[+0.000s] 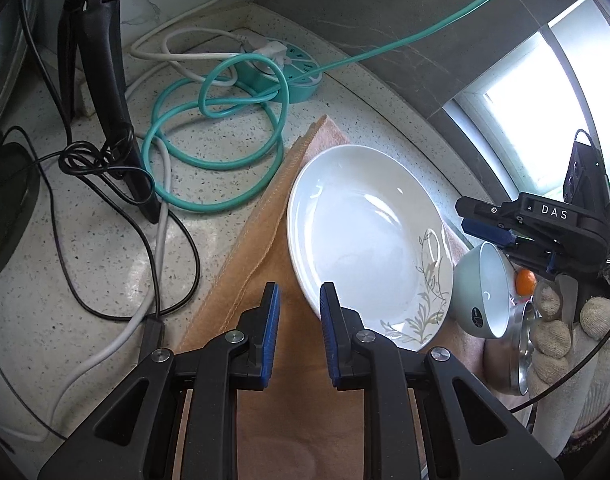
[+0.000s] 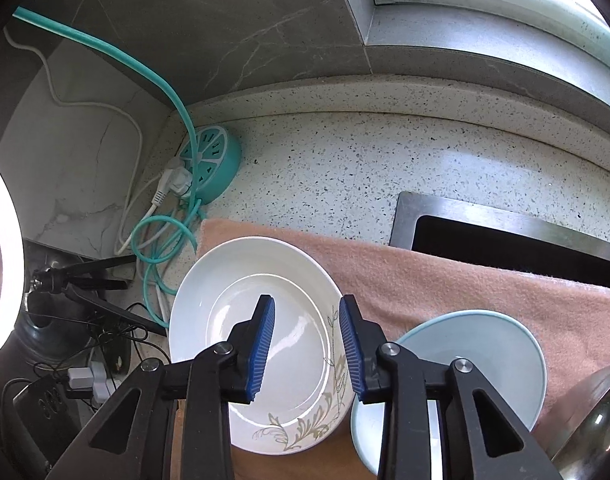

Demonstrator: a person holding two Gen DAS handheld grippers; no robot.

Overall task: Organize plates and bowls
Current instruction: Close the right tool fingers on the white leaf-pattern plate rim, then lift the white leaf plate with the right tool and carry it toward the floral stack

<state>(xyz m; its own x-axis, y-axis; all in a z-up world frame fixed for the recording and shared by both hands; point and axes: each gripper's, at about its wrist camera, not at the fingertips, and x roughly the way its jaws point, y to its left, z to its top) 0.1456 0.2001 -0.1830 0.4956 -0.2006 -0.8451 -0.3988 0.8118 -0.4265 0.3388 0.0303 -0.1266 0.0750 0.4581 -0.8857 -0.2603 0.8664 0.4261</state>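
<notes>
Evidently early: white floral-edged plate point(image 2: 265, 344) flat on pink cloth point(image 2: 445, 280), pale blue ceramic bowl point(image 2: 485, 360) just beside it, unstacked; left gripper point(image 1: 299, 312) narrowly parted, empty; right gripper point(image 2: 307, 344) part-open above plate's edge, gripping nothing; stacking pending.

Both wrist views look steeply down, sharing the white plate point(image 1: 365, 240).

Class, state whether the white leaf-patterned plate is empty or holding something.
Empty: the white leaf-patterned plate shows only bare glossy surface, lying flat on the pink cloth.
</notes>
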